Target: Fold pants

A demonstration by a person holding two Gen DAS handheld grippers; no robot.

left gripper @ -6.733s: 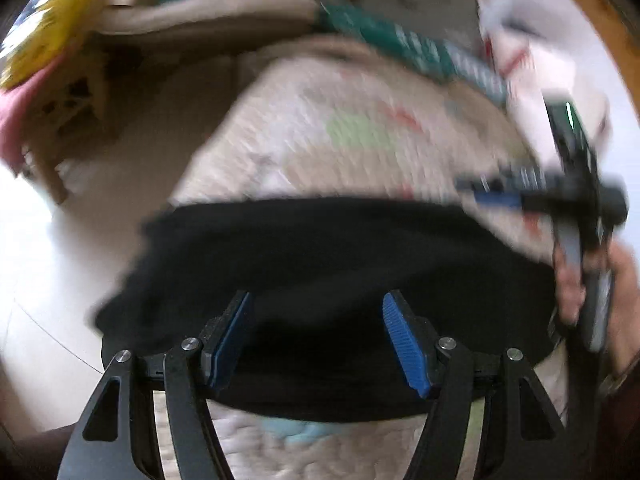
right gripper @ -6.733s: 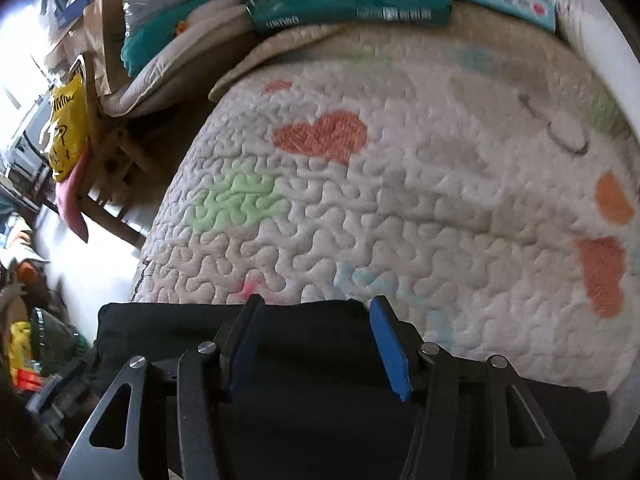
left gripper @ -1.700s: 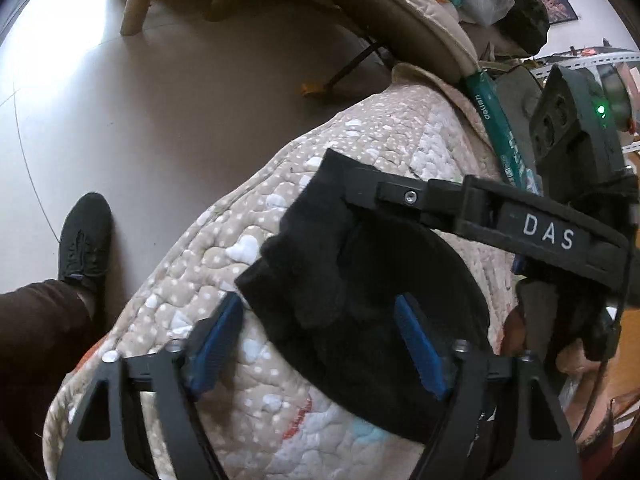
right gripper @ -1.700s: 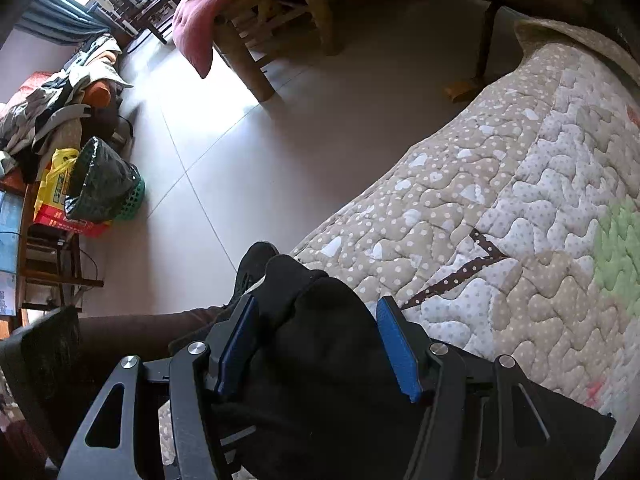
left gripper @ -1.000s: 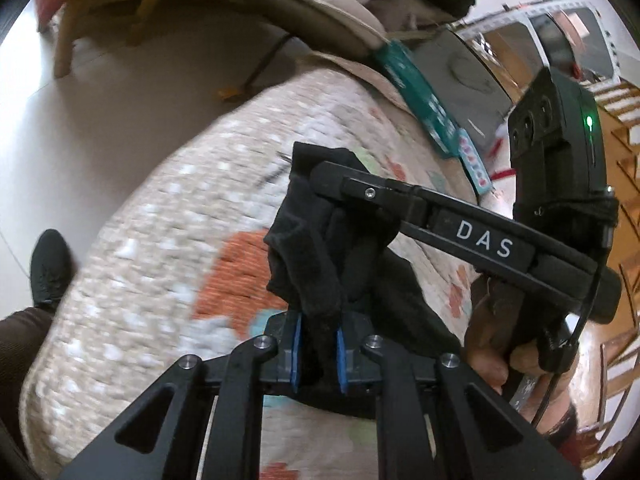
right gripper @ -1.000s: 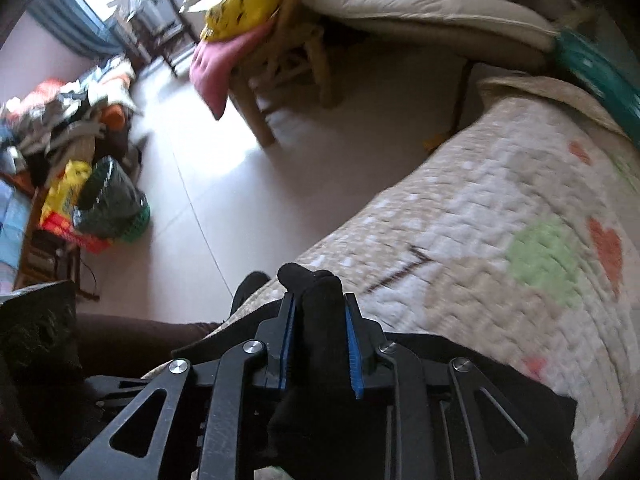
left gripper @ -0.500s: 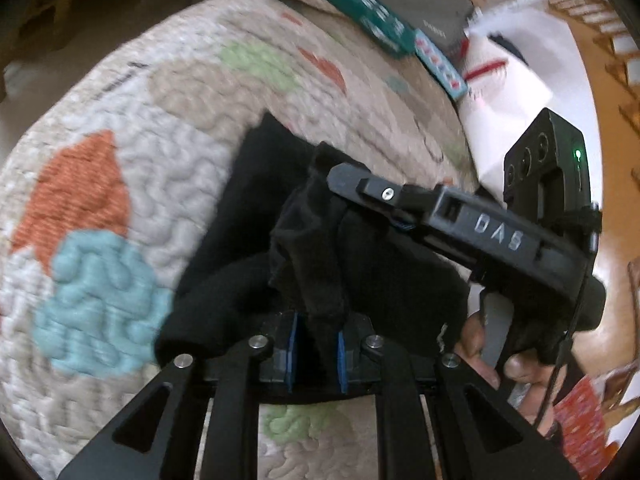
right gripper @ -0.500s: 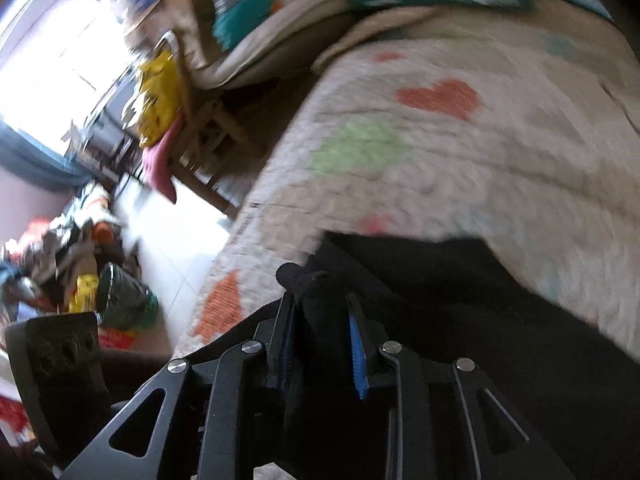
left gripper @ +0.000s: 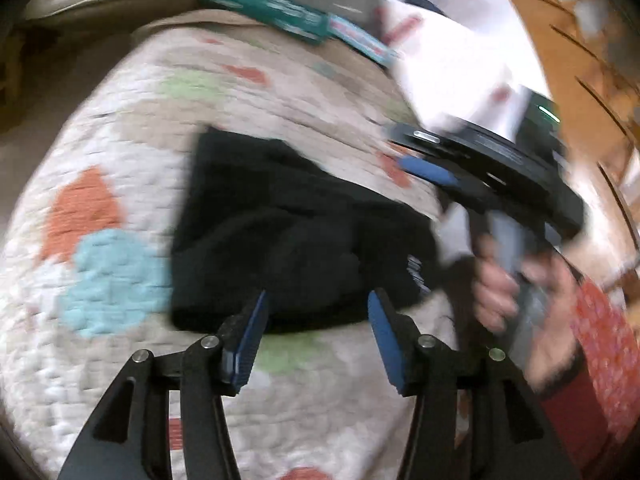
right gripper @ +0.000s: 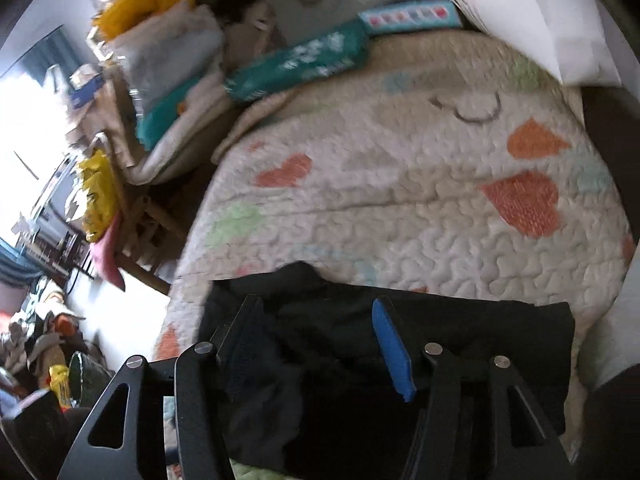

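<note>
The black pants lie folded in a thick bundle on the quilted bed cover. My left gripper is open and empty, just at the near edge of the bundle. In the left wrist view the right gripper hangs over the bundle's right side, held by a hand. In the right wrist view my right gripper is open above the pants, which lie flat below it on the cover.
A teal packet and a white bag lie at the bed's far end. A wooden chair with pink and yellow items stands left of the bed, with clutter on the floor.
Both grippers were shut on the pants' fabric half a second ago. Both have opened and let it go, and the fold now lies on the bundle. Both grippers have drawn back a little.
</note>
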